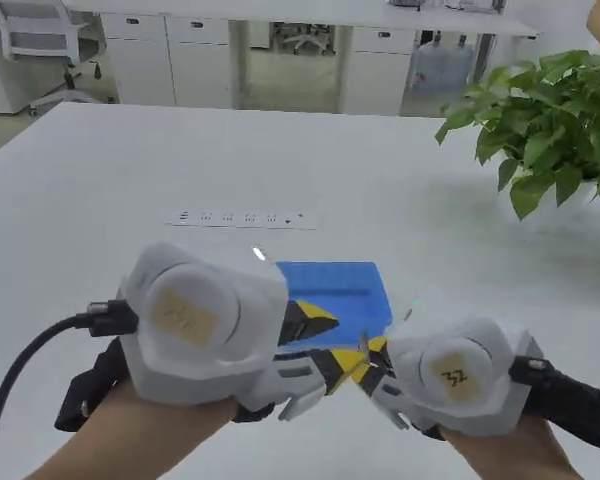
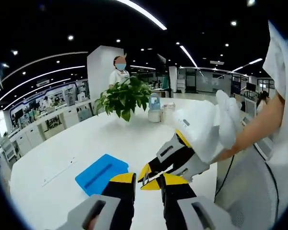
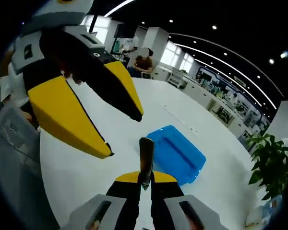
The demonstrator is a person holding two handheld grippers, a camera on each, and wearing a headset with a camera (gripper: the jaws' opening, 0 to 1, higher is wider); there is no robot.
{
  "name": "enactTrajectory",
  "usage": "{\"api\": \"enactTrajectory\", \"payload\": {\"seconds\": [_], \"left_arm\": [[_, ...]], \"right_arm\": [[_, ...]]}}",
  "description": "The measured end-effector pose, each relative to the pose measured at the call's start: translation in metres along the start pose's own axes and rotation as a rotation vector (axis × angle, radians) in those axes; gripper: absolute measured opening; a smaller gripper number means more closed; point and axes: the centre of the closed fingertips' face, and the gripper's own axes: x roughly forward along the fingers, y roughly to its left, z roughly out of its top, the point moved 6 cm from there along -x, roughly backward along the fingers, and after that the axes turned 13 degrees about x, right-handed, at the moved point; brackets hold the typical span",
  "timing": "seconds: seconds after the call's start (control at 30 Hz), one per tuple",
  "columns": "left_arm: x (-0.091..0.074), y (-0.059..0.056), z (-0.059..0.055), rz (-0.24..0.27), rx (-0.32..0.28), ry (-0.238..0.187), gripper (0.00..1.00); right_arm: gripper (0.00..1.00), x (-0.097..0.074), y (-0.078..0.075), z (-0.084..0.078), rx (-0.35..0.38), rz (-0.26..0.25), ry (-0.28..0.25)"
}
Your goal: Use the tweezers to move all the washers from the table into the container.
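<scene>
1. Tweezers (image 3: 145, 158): a dark, slender tool clamped between the closed jaws of the right gripper (image 3: 144, 181), pointing toward the blue container (image 3: 177, 153).
2. Left gripper (image 3: 125, 135): jaws spread wide and holding nothing, on the near side of the container, tips close to the right gripper's.
3. Container: lies flat on the white table (image 1: 130, 170). A power strip (image 1: 242, 218) lies beyond it, and a potted plant (image 1: 555, 120) stands farther off to its right.

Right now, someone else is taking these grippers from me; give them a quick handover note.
Right gripper: shut on the tweezers, which point toward the blue container.
Left gripper: open, holding nothing, close beside the right one.
The container sits on the white table just beyond both grippers.
Done: can't be judged; the washers are too small to make out.
Left: find each washer, pick it up with the tweezers, drop it in the container.
</scene>
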Motion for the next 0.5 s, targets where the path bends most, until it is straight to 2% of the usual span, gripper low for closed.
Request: {"api": "enactTrajectory", "payload": {"seconds": [0.07, 0.13, 0.2, 0.37, 0.5], "left_arm": [[0.003, -0.003, 0.000, -0.012, 0.009, 0.000, 0.14], [0.006, -0.006, -0.002, -0.026, 0.019, 0.016, 0.09], [0.008, -0.008, -0.006, -0.029, 0.031, 0.042, 0.04], [0.011, -0.011, -0.011, -0.022, 0.024, 0.052, 0.00], [0.013, -0.011, -0.017, -0.030, 0.064, 0.073, 0.00]], "right_arm": [[0.03, 0.001, 0.004, -0.003, -0.057, -0.015, 0.014], [0.03, 0.002, 0.008, -0.006, -0.076, -0.015, 0.022], [0.03, 0.003, 0.010, -0.007, -0.075, -0.011, 0.021], [0.03, 0.005, 0.018, -0.011, -0.104, -0.001, 0.026], [0.03, 0.006, 0.016, -0.017, -0.074, 0.005, 0.035]]}}
